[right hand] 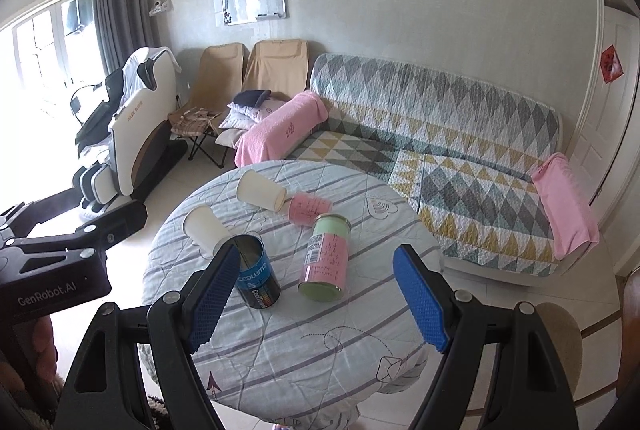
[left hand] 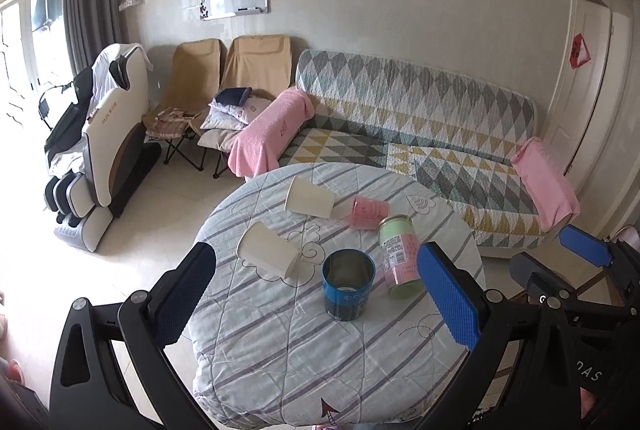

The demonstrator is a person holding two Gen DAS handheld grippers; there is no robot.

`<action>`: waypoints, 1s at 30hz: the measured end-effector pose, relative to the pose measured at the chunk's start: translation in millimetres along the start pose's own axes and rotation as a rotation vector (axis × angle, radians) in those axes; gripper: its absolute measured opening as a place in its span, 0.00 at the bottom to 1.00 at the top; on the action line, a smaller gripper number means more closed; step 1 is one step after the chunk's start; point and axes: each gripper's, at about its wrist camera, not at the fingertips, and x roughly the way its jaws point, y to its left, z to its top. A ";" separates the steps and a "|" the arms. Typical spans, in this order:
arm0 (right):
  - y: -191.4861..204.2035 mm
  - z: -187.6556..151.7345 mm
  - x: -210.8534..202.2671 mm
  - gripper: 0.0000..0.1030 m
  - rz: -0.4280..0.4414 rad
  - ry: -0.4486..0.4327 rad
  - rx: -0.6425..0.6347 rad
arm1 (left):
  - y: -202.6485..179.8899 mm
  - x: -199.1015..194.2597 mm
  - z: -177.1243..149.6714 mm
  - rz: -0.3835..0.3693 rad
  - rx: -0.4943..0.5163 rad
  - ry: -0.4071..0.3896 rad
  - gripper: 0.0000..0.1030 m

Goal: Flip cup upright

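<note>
On a round table with a striped cloth, two white paper cups lie on their sides: one near the left, one farther back. A pink cup lies on its side. A green-and-pink can also lies on its side. A blue can stands upright, open at the top. My left gripper is open and empty, above the near table. My right gripper is open and empty, short of the cans.
A patterned sofa with pink towels stands behind the table. Two folding chairs and a massage chair stand at the left. A door is at the right. The right gripper's body shows in the left wrist view.
</note>
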 end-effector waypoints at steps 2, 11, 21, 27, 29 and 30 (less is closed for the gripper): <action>0.1 0.6 -2.7 0.78 -0.007 -0.016 -0.008 | -0.5 -2.1 0.7 0.001 0.003 -0.016 0.99; 5.9 -2.0 -5.7 0.78 -0.032 -0.029 -0.047 | -4.4 -9.5 1.9 -0.003 0.025 -0.062 0.99; 8.1 -3.8 -9.8 0.78 -0.032 -0.040 -0.060 | -4.6 -20.1 2.8 0.005 0.031 -0.091 0.99; 10.0 -6.3 -9.6 0.78 -0.035 -0.034 -0.058 | -4.5 -22.6 2.4 0.006 0.031 -0.097 0.99; 11.8 -6.0 -10.8 0.78 -0.039 -0.039 -0.059 | -5.0 -22.5 2.4 0.008 0.032 -0.097 0.99; 12.1 -5.7 -11.3 0.78 -0.039 -0.041 -0.059 | -4.9 -22.9 2.7 0.007 0.032 -0.098 0.99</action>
